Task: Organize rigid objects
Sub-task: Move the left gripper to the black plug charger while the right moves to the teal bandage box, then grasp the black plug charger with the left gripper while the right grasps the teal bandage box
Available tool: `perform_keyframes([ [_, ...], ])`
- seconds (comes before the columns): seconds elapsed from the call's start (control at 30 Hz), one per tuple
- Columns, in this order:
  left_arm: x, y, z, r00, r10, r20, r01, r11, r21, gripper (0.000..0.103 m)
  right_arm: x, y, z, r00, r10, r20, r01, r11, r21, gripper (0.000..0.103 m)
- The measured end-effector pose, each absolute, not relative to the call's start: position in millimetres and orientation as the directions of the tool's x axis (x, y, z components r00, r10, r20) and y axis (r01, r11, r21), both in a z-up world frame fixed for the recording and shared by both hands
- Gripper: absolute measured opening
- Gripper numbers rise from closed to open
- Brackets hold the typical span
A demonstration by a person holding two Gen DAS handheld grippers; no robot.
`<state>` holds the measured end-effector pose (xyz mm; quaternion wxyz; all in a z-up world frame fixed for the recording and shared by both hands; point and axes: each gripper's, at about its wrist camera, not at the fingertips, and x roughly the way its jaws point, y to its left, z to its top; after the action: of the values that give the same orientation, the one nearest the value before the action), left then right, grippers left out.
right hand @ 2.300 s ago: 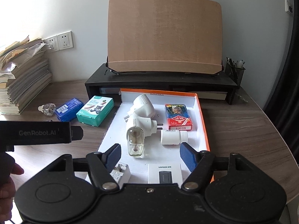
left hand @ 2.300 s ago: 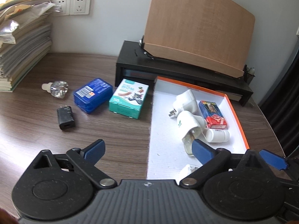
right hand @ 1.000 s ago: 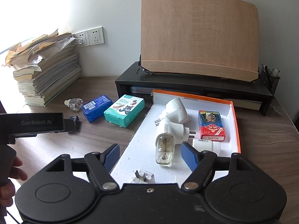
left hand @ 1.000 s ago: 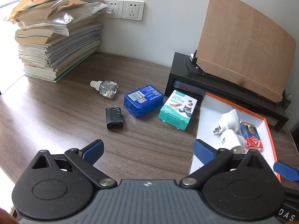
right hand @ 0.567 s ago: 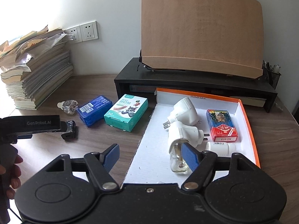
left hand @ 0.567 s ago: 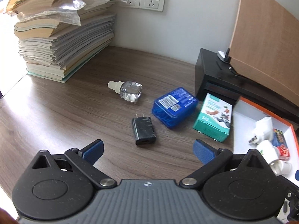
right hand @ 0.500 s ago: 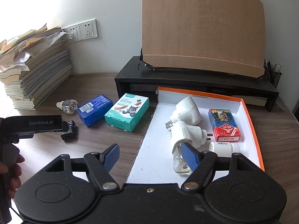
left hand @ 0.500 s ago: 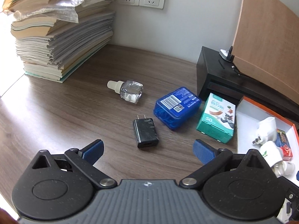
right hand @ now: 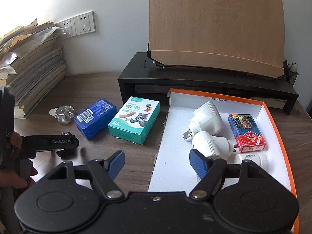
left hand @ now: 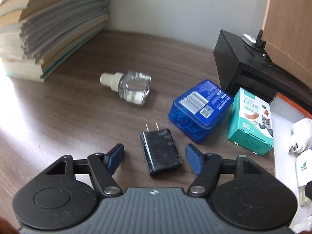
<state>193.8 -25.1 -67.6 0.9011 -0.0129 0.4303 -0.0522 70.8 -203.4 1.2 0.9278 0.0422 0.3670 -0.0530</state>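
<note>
The wooden desk (left hand: 58,117) fills the left wrist view, and low over it sits the left gripper (left hand: 154,156); its jaws have just been closing in, yet gaps show on both sides, so the blue pads are not pressing on anything. Right between those pads lies the black charger (left hand: 159,152), flat on the desk, its two metal prongs pointing away from the gripper; it's a small matte black block with rounded edges, tilted slightly off the gripper's line.

Over on the right, the orange-rimmed white box (right hand: 276,128) lies open on the desk in front of the black stand (right hand: 195,80); inside it, two white plugs (right hand: 206,120), a red and blue card pack (right hand: 246,132) and a small white bottle (right hand: 251,159). The right gripper (right hand: 157,162) hovers at the box's near-left edge, jaws apart, nothing between them.

Just beyond the charger, to its right, the blue plastic case (left hand: 200,111) with a barcode label; touching or almost touching it, the teal plaster box (left hand: 251,122) nearer the tray; to the left and farther back, the clear glass bottle (left hand: 130,87) on its side, white cap pointing toward the paper stack (left hand: 48,29).

In the right wrist view a hand (right hand: 11,175) holds the left gripper's handle at the frame's left edge.
</note>
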Motion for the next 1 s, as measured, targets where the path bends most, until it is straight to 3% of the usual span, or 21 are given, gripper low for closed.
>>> perform_keyframes([
  [0.07,194.9,-25.9,-68.2,0.628,-0.114,-0.770,0.113,0.992,-0.055,0.064,77.5,-200.3,-1.0,0.721,-0.070,-0.689,0.132,0.990,0.038,0.087],
  [0.13,194.8,-26.9,-68.7,0.635,-0.122,-0.763,0.147,0.988,-0.036,0.054,85.4,-197.4,-2.9,0.717,-0.070,-0.694,0.135,0.990,0.040,0.087],
  [0.2,194.3,-25.0,-68.4,0.639,-0.148,-0.755,0.179,0.983,-0.040,0.037,94.5,-194.7,-4.5,0.714,-0.066,-0.698,0.137,0.990,0.046,0.087],
  [0.67,194.4,-0.9,-64.5,0.612,-0.244,-0.752,0.239,0.964,-0.118,0.036,189.9,-179.7,-25.9,0.638,-0.046,-0.769,0.240,0.960,0.142,0.089],
  [0.93,194.7,1.9,-59.1,0.619,-0.263,-0.740,0.259,0.958,-0.123,0.036,222.2,-170.3,-44.8,0.566,-0.087,-0.820,0.279,0.956,0.091,0.089],
  [1.0,193.6,0.9,-56.9,0.623,-0.266,-0.736,0.264,0.957,-0.122,0.036,223.1,-170.7,-46.2,0.567,-0.091,-0.818,0.278,0.957,0.086,0.085],
])
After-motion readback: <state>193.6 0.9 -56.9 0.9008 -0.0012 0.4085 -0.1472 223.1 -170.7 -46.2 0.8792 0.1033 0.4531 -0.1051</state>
